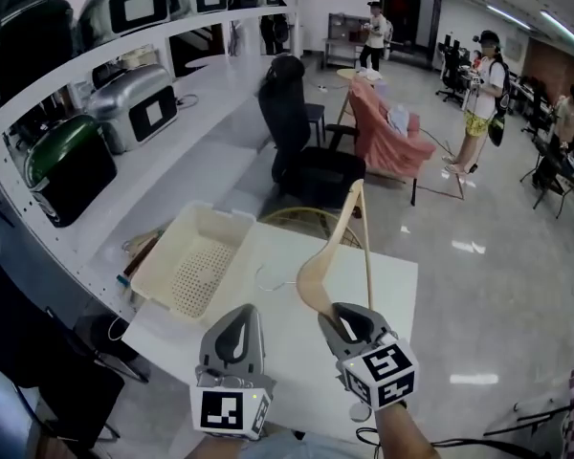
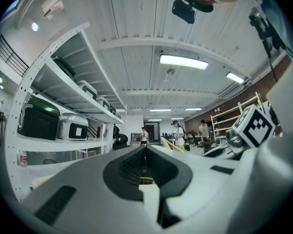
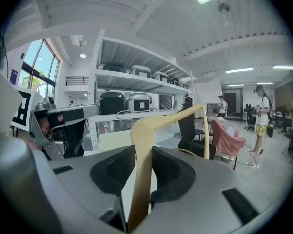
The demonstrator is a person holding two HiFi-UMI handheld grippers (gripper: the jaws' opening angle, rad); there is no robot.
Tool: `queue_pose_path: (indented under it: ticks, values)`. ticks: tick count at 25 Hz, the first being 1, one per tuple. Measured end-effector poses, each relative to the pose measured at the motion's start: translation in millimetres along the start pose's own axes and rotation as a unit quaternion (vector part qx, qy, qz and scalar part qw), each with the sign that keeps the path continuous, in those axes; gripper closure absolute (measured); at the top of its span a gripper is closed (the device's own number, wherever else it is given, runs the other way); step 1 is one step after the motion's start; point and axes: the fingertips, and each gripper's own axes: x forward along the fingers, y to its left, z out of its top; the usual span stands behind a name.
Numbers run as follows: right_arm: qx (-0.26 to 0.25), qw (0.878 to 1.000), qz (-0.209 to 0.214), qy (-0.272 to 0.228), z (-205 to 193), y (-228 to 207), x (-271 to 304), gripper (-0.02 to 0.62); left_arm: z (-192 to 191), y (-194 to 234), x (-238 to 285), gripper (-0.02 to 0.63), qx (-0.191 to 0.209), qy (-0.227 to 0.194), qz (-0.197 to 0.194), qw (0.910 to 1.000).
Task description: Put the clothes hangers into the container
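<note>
A pale wooden clothes hanger [image 1: 337, 247] with a metal hook [image 1: 268, 277] hangs in the air above the white table [image 1: 297, 352]. My right gripper [image 1: 340, 321] is shut on one of its arms. In the right gripper view the hanger [image 3: 145, 145] runs up between the jaws of the right gripper [image 3: 141, 179] and bends off to the right. A cream perforated container [image 1: 193, 261] sits on the table's far left corner, and I see nothing in it. My left gripper [image 1: 237, 316] is beside the right one, jaws together and empty. In its own view the left gripper [image 2: 145, 154] points level into the room.
White shelves [image 1: 124, 175] with several kitchen appliances run along the left. Beyond the table stand a black office chair [image 1: 292, 132], a round wicker rim [image 1: 311, 220] and a chair draped in pink cloth [image 1: 387, 142]. People stand farther back on the glossy floor.
</note>
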Motion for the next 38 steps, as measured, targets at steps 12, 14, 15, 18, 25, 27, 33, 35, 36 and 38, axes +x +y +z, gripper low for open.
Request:
queue_pose_path:
  ticks: [12, 14, 15, 18, 25, 27, 33, 35, 36, 38]
  values:
    - [-0.005, 0.999, 0.04, -0.006, 3.0, 43.5, 0.4, 0.48, 18.1, 18.6, -49.7, 0.594, 0.032, -0.007, 0.042, 0.9986]
    - [-0.007, 0.999, 0.047, -0.007, 6.4, 50.2, 7.3, 0.48, 19.6, 27.4, -51.3, 0.594, 0.035, -0.009, 0.049, 0.9982]
    - [-0.009, 0.999, 0.05, -0.008, 8.6, 52.9, 11.0, 0.48, 19.6, 31.7, -51.1, 0.594, 0.035, -0.009, 0.051, 0.998]
    - [-0.012, 0.999, 0.053, -0.007, 14.1, 59.6, 25.7, 0.48, 16.4, 46.9, -47.7, 0.594, 0.032, -0.009, 0.054, 0.998]
    - [-0.007, 0.999, 0.033, 0.009, 16.3, 81.3, 90.7, 0.48, -2.7, 118.6, -27.6, 0.594, 0.025, -0.011, 0.042, 0.9987]
    - [-0.001, 1.0, 0.025, 0.014, 18.6, 89.7, 114.0, 0.48, -7.1, 143.9, -16.7, 0.594, 0.027, -0.009, 0.031, 0.9991]
    - [0.01, 1.0, 0.0, 0.023, 34.8, 115.9, 182.5, 0.48, -14.7, 216.4, 15.0, 0.594, 0.016, -0.003, -0.001, 0.9999]
    - [0.012, 1.0, -0.007, 0.025, 42.4, 122.9, 200.1, 0.48, -15.9, 234.8, 22.4, 0.594, 0.016, -0.006, -0.01, 0.9998]
    - [0.012, 1.0, -0.012, 0.024, 46.6, 125.4, 207.9, 0.48, -16.8, 241.8, 25.6, 0.594, 0.015, -0.005, -0.017, 0.9997]
    - [0.014, 0.999, -0.022, 0.02, 55.6, 129.1, 222.3, 0.48, -18.3, 252.1, 31.5, 0.594, 0.006, 0.002, -0.033, 0.9994]
